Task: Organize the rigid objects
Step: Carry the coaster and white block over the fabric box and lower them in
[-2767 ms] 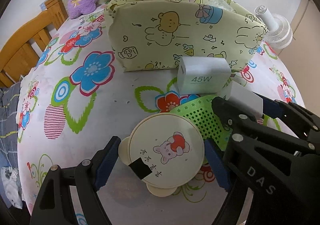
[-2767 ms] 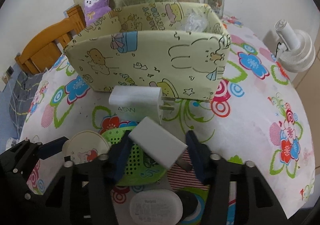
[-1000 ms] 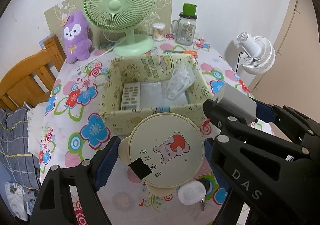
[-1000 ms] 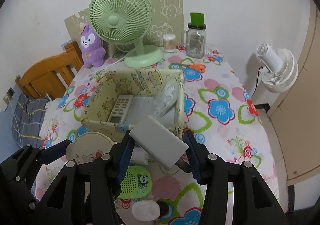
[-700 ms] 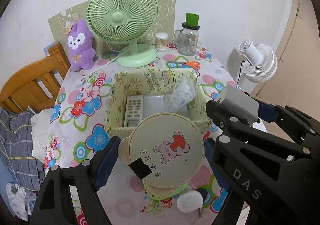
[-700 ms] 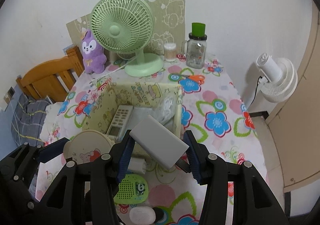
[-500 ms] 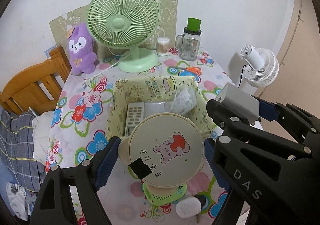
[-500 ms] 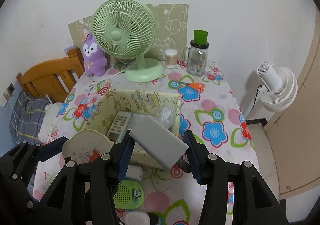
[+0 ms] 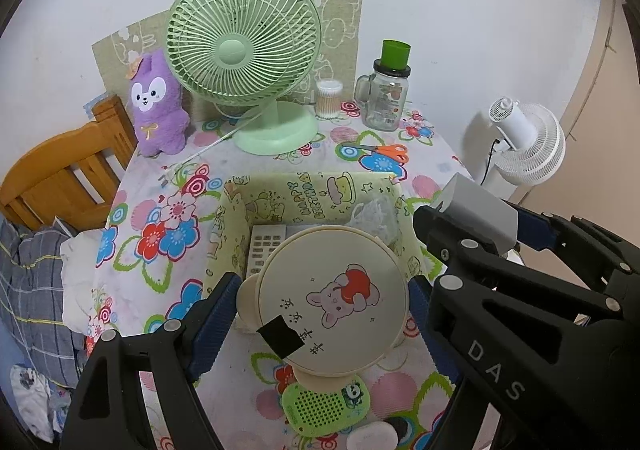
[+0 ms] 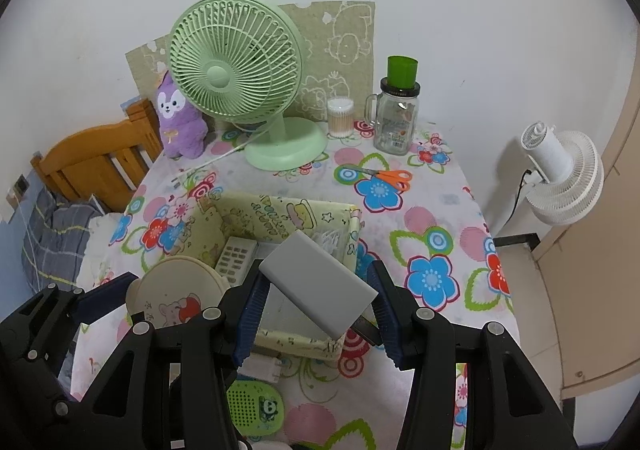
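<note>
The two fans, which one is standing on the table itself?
The green fan, its round base resting on the floral tablecloth behind the storage box. The white fan stands off the table's right edge.

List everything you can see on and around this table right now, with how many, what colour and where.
Storage box: one, pale yellow, cartoon print, table centre.
Remote control: one, white, inside box.
Desk fan: one, green, table back.
Plush toy: one, purple, left of fan.
Glass jar: one, clear, green cap, back right.
Cotton swab tub: one, beside jar.
Scissors: one, orange handles, behind box.
Green speaker-like gadget: one, near edge.
White fan: one, off table's right.
Wooden chair: one, left.
Round lid: one, cream, in left gripper.
Charger block: one, white, in right gripper.
</note>
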